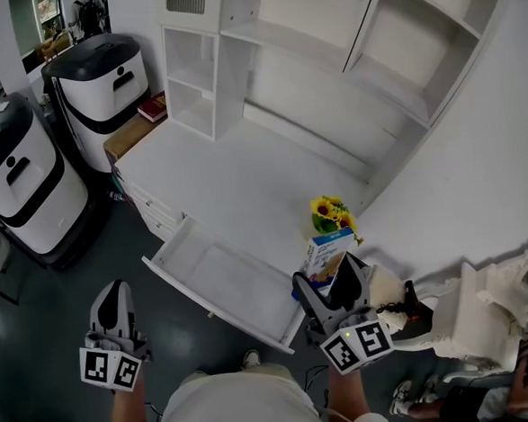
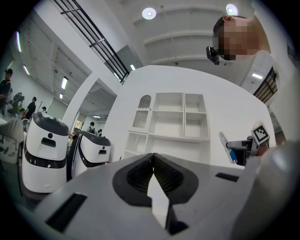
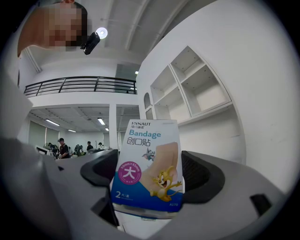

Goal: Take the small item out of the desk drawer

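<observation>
At ten o'clock in the head view, two white-and-black machines stand on the dark floor, clear of the desk. The left gripper hangs at seven o'clock, off the desk's front edge, with its jaws pressed together and nothing between them. It seems to have no part in the lift and is kept aside so that it does not crowd the drawer. The drawer is pulled out at the middle, slanting toward six o'clock. The part of its floor that shows is bare, which fits the item being already out of it. At five o'clock, just past the drawer's right end, the right gripper has its jaws standing wide, clamped across the width of a bandage box. The wide spread comes from taking the carton by its narrow edges. The box stands upright between the pads with its printed front toward the gripper's camera, and it is held beside the drawer rather than in it. Just beyond it, toward one o'clock, a sunflower bunch stands on the desk top, near enough that a set-down there would need care. At four o'clock a white chair stands by the desk
</observation>
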Action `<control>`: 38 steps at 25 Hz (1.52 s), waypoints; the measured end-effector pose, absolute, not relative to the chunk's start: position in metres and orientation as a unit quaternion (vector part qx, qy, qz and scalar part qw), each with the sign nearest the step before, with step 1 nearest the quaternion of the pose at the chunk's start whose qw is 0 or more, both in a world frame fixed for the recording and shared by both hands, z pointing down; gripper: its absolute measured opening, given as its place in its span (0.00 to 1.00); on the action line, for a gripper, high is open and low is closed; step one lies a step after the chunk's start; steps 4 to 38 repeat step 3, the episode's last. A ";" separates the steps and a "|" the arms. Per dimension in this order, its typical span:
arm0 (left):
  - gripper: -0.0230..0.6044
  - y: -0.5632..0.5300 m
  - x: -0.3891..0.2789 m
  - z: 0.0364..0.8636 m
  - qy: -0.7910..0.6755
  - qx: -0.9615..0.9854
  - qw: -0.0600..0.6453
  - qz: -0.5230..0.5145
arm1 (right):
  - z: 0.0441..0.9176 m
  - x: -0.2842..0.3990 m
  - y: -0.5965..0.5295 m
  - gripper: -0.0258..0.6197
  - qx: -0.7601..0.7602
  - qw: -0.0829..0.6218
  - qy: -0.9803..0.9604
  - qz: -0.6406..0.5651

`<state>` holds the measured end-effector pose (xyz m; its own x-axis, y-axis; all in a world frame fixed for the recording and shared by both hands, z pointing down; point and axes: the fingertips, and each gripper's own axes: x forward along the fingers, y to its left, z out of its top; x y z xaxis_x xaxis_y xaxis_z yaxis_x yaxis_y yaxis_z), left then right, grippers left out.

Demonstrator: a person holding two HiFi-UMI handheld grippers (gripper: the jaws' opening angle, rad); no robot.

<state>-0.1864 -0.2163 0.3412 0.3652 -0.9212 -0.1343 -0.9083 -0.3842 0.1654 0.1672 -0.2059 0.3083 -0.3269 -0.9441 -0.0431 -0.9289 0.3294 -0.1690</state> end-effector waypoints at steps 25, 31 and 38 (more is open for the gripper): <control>0.06 -0.216 -0.187 0.340 -0.554 0.826 0.032 -0.103 | 0.307 0.165 -0.207 0.72 -0.575 0.066 0.813 -0.058; 0.06 -0.216 -0.187 0.340 -0.554 0.826 0.032 -0.103 | 0.307 0.165 -0.207 0.72 -0.575 0.066 0.813 -0.058; 0.06 -0.216 -0.187 0.340 -0.554 0.826 0.032 -0.103 | 0.307 0.165 -0.207 0.72 -0.575 0.066 0.813 -0.058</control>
